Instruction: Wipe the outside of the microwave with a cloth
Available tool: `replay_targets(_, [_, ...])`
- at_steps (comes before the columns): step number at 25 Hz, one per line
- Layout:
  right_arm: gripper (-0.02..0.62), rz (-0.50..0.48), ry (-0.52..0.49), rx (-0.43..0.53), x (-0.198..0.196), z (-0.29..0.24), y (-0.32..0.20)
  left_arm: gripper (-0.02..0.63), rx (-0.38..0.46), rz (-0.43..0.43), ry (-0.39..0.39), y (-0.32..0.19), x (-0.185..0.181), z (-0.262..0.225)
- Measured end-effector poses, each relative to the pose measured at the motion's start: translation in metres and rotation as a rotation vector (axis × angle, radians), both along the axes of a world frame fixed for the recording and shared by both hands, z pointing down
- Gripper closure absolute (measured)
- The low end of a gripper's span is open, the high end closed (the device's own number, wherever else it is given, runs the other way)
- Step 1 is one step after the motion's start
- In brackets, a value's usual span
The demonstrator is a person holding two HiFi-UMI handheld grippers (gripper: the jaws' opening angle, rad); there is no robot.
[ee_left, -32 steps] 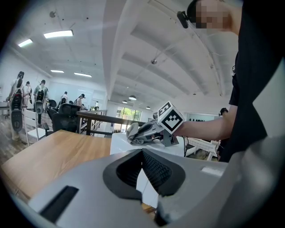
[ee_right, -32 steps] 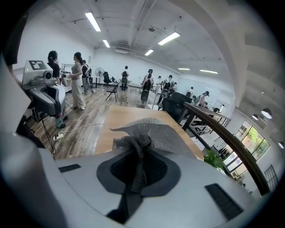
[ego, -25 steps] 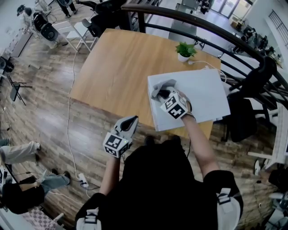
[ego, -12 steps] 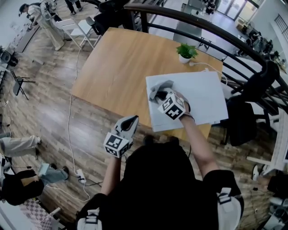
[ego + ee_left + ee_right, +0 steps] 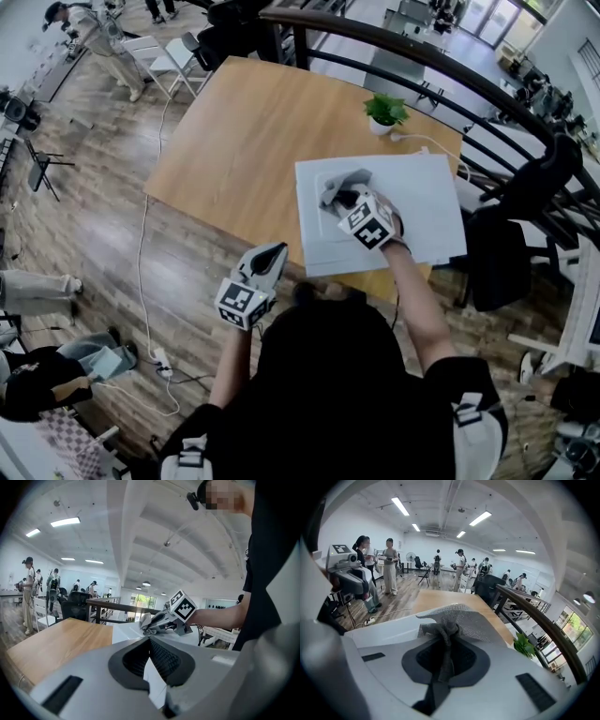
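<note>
The white microwave (image 5: 412,211) stands at the near right corner of the wooden table (image 5: 234,141). A grey cloth (image 5: 342,182) lies bunched on its top near the left edge, and my right gripper (image 5: 342,199) is shut on it and presses it down. In the right gripper view the cloth (image 5: 454,620) fans out ahead of the jaws over the microwave top (image 5: 384,630). My left gripper (image 5: 272,253) hangs shut and empty off the table's front edge, left of the microwave. The left gripper view looks at the right gripper (image 5: 151,626), the cloth (image 5: 144,619) and the microwave (image 5: 124,632).
A small potted plant (image 5: 384,110) and a white cable (image 5: 427,133) sit behind the microwave. A dark railing (image 5: 422,66) curves past the table's far side. A black chair (image 5: 497,267) stands at the right. A power strip (image 5: 161,362) and cord lie on the floor at the left.
My right gripper has slid the cloth a little to the right across the microwave top, away from its left edge. The left gripper has stayed where it was.
</note>
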State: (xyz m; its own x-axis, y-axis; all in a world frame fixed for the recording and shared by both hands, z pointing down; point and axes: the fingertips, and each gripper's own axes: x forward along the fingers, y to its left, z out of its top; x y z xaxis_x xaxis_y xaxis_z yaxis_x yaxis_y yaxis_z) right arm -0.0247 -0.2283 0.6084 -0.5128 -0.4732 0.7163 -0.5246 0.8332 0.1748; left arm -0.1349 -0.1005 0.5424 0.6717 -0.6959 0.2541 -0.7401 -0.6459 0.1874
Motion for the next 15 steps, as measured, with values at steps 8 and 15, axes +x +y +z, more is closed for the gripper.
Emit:
replay_targets(8, [0.578, 0.028, -0.002, 0.010, 0.034, -0.002, -0.010, 0.606, 0.000, 0.018, -0.006, -0.007, 0.026, -0.001])
replay_targets(15, [0.578, 0.062, -0.002, 0.012, 0.066, -0.001, -0.017, 0.606, 0.003, 0.027, -0.005, -0.017, 0.041, -0.003])
